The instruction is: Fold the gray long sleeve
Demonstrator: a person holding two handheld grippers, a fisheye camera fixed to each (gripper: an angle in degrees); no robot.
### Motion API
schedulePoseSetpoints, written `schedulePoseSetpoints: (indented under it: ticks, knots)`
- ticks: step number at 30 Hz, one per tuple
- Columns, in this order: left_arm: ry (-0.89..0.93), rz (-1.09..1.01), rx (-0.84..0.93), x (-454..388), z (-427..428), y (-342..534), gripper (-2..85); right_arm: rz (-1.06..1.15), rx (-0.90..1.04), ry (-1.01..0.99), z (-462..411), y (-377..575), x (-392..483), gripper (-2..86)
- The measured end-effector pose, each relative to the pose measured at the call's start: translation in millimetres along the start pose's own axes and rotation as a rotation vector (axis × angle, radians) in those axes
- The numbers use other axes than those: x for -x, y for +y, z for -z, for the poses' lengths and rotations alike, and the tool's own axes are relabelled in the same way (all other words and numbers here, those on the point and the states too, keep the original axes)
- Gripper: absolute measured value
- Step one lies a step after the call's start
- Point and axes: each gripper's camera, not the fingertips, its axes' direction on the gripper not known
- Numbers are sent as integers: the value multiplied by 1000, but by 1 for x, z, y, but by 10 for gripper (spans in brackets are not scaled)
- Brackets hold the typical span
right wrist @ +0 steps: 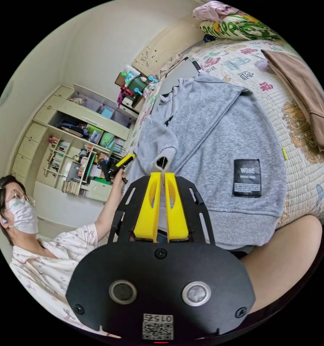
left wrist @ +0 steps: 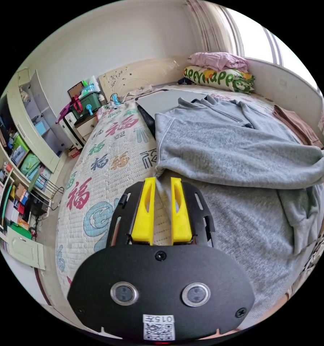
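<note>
The gray long sleeve shirt (left wrist: 227,151) lies spread on the patterned bed quilt (left wrist: 108,155), one sleeve folded across its body. My left gripper (left wrist: 163,179) is at the shirt's near edge, where that sleeve folds over. Its yellow jaws stand close together with gray fabric between them. In the right gripper view the shirt (right wrist: 212,137) shows a black label patch (right wrist: 246,177). My right gripper (right wrist: 163,173) is shut on the sleeve's ribbed cuff (right wrist: 161,162) and holds it above the shirt's body. The left gripper (right wrist: 123,162) appears there too, in the person's hand at the shirt's far edge.
A folded brown garment (right wrist: 306,93) lies on the quilt beside the shirt. Pillows (left wrist: 219,77) and a flat gray board (left wrist: 162,101) are by the headboard. Shelves (left wrist: 21,151) full of things line the wall past the bed. The person (right wrist: 43,245) sits at the bed's side.
</note>
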Motion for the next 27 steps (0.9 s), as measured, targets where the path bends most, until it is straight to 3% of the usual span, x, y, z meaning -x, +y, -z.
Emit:
schedulePoseSetpoints:
  ticks: [5,14,21,27]
  knots:
    - [17,-20,42,2,-10,-8,62,-45,-2,-11,-11,5,-15,6]
    - [-139,-139,-20,-17,10,-8,30,-77,1,29,-39,29,-43,6]
    - [-82,-55,-68,3,36,-2,63,-91,-1,75,-69,58,-70,6]
    - [-96,-172,26,-16,21,-9,61,-107,-11,66,-92,88,-100,7]
